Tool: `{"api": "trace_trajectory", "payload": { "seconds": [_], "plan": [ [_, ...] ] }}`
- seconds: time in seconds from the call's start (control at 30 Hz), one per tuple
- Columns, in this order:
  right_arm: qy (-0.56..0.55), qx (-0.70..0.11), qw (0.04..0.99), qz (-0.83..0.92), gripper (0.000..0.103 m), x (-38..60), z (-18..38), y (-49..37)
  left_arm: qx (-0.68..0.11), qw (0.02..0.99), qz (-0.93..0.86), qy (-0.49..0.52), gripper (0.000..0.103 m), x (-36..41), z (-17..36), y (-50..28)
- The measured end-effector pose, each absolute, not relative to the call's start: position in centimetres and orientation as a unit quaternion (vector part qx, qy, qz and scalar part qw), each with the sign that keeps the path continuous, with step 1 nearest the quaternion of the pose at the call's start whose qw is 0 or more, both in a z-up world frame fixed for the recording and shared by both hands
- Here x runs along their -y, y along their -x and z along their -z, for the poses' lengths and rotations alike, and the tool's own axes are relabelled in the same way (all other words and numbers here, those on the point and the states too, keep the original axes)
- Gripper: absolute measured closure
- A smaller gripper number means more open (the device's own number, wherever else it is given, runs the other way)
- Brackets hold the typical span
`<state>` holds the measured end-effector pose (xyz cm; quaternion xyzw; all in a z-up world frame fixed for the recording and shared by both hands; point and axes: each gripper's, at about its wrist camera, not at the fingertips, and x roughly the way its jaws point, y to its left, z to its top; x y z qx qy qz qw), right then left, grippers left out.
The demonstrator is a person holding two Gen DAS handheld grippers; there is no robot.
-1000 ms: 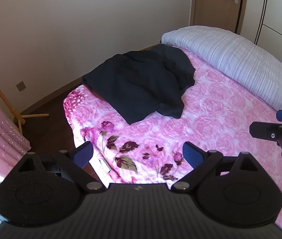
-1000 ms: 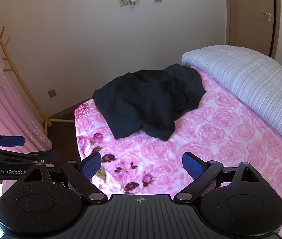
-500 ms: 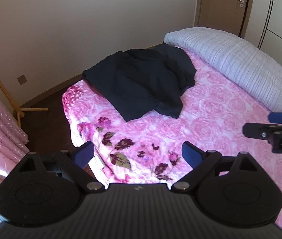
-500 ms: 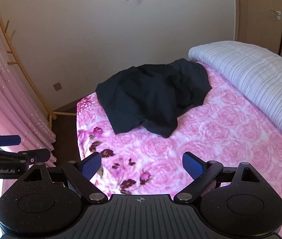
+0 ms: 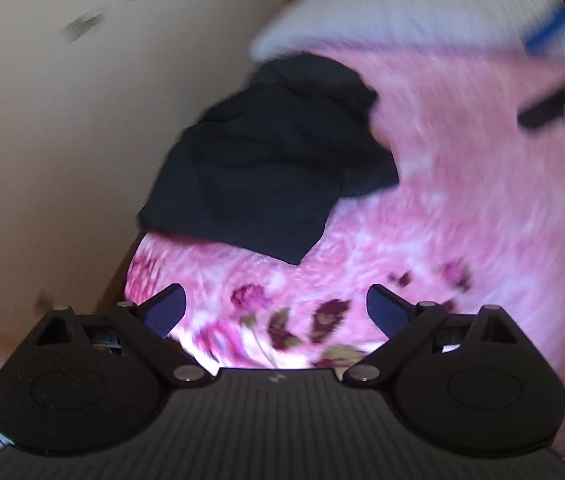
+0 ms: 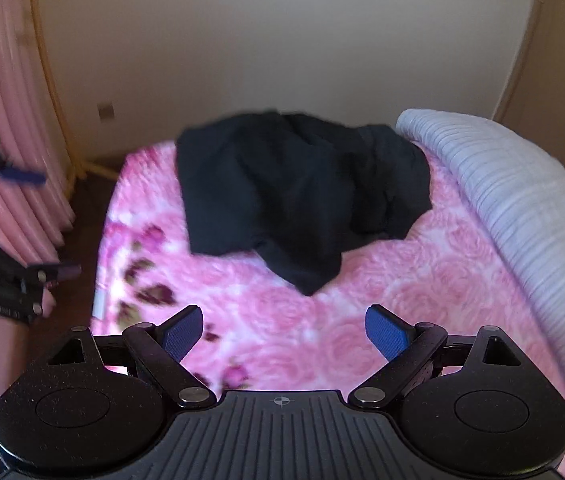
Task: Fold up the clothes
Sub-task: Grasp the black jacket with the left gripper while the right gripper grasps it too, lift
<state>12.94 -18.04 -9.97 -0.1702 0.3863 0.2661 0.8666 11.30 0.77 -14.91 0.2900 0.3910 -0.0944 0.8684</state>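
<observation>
While both views are smeared with blur, a dark navy garment (image 6: 302, 200) can be made out lying crumpled on a bed covered by a pink rose-patterned blanket (image 6: 422, 280), toward the far left part of the bed. Just to its right, a pale ribbed quilt (image 6: 522, 208) is rolled along the bed's right side. Near the viewer, the left tool (image 5: 276, 312) and the right tool (image 6: 284, 330) each hover above the blanket with blue-padded fingers spread wide, gripping nothing, well short of the garment. Pink curtains (image 6: 2, 120) hang at far left.
</observation>
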Motion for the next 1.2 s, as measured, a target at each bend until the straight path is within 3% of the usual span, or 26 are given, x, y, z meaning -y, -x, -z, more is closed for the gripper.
{"api": "trace_trajectory", "payload": {
  "seconds": [0.27,0.5,0.57,0.6,0.63,0.67,0.7,0.77,0.8,1.0,1.2],
  "plan": [
    [0.309,-0.409,0.813,-0.276,0.012,10.2,21.1,-22.6,-0.325,0.795,0.225,-0.460,0.009,-3.5,26.8,-23.3],
    [0.443,-0.370,0.747,-0.330,0.012,4.7,30.7,-29.4,-0.217,0.704,0.328,-0.592,0.009,-7.6,33.0,-28.3],
    [0.466,-0.371,0.730,-0.336,0.021,3.8,32.5,-31.1,-0.200,0.689,0.350,-0.602,0.011,-8.6,33.3,-29.1],
    [0.452,-0.378,0.735,-0.336,0.054,3.7,32.1,-32.0,-0.201,0.686,0.360,-0.599,0.015,-8.9,33.1,-29.4],
    [0.439,-0.385,0.739,-0.336,0.081,3.6,31.8,-32.8,-0.210,0.686,0.369,-0.591,0.033,-9.0,32.9,-29.9],
    [0.424,-0.391,0.744,-0.336,0.089,3.6,31.4,-33.7,-0.218,0.688,0.374,-0.582,0.061,-9.1,32.6,-30.3],
    [0.404,-0.395,0.754,-0.335,0.094,3.8,30.5,-34.3,-0.223,0.694,0.371,-0.575,0.071,-9.1,32.1,-30.5],
    [0.359,-0.407,0.771,-0.333,0.096,4.7,28.0,-35.7,-0.230,0.710,0.367,-0.556,0.090,-9.2,30.8,-30.9],
    [0.343,-0.409,0.778,-0.332,0.096,5.4,26.6,-36.1,-0.231,0.717,0.364,-0.547,0.094,-9.1,30.0,-31.0],
    [0.275,-0.349,0.836,-0.322,0.098,10.4,15.7,-36.0,-0.219,0.769,0.338,-0.497,0.100,-8.2,21.2,-31.4],
    [0.253,-0.292,0.877,-0.285,0.098,17.3,7.5,-29.8,-0.159,0.792,0.341,-0.481,0.100,-5.2,11.6,-26.8]
  ]
}}
